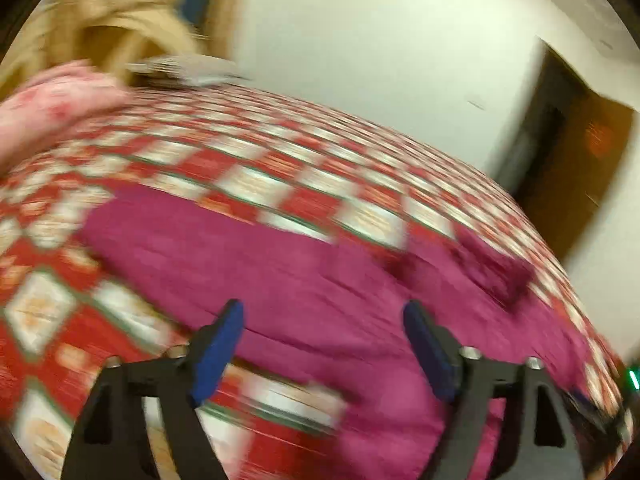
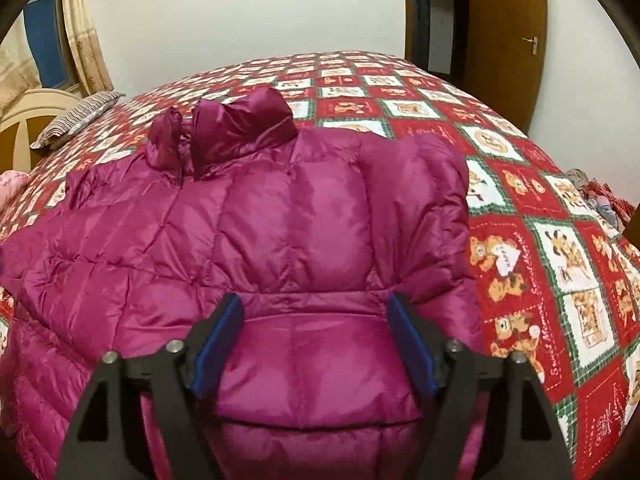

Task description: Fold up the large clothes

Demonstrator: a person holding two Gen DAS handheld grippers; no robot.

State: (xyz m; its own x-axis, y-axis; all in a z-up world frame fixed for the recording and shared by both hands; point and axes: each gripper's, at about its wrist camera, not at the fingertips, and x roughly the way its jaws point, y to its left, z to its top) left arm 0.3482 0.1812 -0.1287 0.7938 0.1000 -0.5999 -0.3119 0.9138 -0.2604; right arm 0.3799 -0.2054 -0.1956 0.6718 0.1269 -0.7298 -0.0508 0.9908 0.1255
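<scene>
Fingers, right: right gripper [image 2: 316,340] stands wide, blue pads clear on both sides, nothing clamped; a folded band of the magenta down jacket [image 2: 248,240] lies below and between them.
Fingers, left: left gripper [image 1: 324,352] also wide and empty, over the jacket's near edge; this view is heavily smeared, so contact with the cloth cannot be judged.
Jacket position: spread on the bed [image 2: 520,220] over the red bear-print quilt, collar [image 2: 240,128] at the far side, right sleeve [image 2: 416,200] laid inward over the body, lower part doubled toward the camera.
Fold status (judgement): partly folded; neither hand holds it, so any shape it keeps is its own.
Risk 1: puffy filling springs back; the sleeve could slide off the body again once unweighted.
Risk 2: slick shell fabric; a shallow pinch would likely catch only the outer layer and drag the stack askew.
Risk 3: soft quilt beneath may ruck up and get caught with the jacket.
Risk 4: left-view blur suggests fast travel; a snag on the hem would pull the fold open.
Surroundings: striped pillow [image 2: 76,118] at the bed's far left, well apart from the work.
</scene>
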